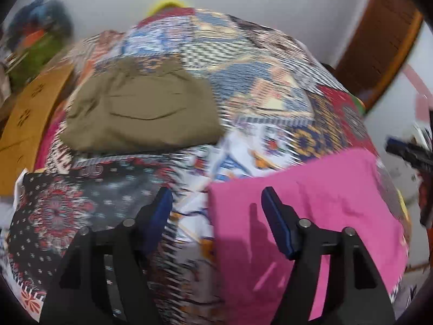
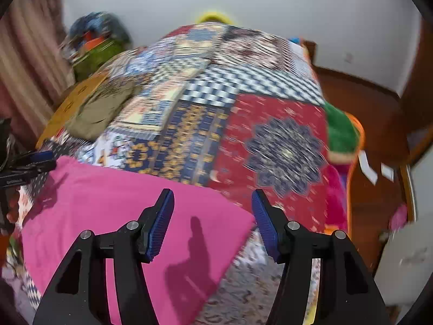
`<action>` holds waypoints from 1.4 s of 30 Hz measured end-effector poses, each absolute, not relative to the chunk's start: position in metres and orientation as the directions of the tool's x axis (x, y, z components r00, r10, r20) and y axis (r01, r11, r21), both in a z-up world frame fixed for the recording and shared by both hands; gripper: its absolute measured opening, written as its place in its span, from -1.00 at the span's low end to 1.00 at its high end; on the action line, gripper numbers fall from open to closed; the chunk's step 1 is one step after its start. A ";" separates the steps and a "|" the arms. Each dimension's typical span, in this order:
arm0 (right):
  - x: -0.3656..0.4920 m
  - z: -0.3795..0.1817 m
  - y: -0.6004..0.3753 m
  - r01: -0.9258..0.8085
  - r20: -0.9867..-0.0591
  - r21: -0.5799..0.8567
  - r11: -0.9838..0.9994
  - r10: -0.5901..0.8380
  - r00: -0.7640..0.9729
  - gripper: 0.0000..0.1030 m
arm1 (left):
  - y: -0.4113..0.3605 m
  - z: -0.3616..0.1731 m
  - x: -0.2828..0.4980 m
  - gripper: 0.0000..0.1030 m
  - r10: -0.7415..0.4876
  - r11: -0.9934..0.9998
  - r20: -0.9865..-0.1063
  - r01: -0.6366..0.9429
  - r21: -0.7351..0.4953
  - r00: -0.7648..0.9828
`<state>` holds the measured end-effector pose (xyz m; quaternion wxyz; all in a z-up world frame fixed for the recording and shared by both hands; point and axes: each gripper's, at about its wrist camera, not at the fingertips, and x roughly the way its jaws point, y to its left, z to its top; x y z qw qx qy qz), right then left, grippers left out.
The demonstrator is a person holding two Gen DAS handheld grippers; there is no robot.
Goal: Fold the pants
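Left wrist view is looking down over the left gripper, whose jaws are standing apart with nothing between them; the near left edge of the pink pants is lying just under the right-hand finger, not pinched. From the right wrist view, the right gripper is likewise hanging open and empty over the same garment's right corner, its shadow falling on the cloth. Both claws being spread above opposite ends of the near edge suggests, in my judgement, that a fold is sitting settled and the hands are positioning for another, or for smoothing.

The pink pants are resting flat at the near side of the patchwork bedspread, already looking like a compact rectangle, which reads as partly folded. Farther back and to the left, the olive garment is lying as a folded bundle, probably set aside there to keep the working space free. Beyond it, at the far left corner, a heap of mixed clothes is sitting blurred; I cannot tell its contents.

Counting: two grippers, both open; one pink garment in work; one olive garment set aside; one bedspread underneath; one heap at the back.
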<state>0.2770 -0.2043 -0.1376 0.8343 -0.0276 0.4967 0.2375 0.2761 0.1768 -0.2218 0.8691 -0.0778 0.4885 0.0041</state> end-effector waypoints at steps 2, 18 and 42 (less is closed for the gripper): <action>0.280 -0.152 -0.209 -0.390 -0.853 0.221 0.894 0.371 0.367 0.08 | 0.185 -0.229 0.279 0.32 -0.083 0.982 -0.857 -0.102 -0.156 0.508; 0.290 -0.195 -0.185 -0.412 -0.835 0.345 0.843 0.476 0.276 -0.84 | 0.173 -0.261 0.298 0.40 -0.191 0.970 -0.873 -0.051 -0.238 0.448; 0.276 -0.182 -0.172 -0.452 -0.836 0.154 0.879 0.359 0.415 -0.94 | 0.165 -0.254 0.280 -0.68 -0.092 0.987 -0.862 -0.066 -0.143 0.499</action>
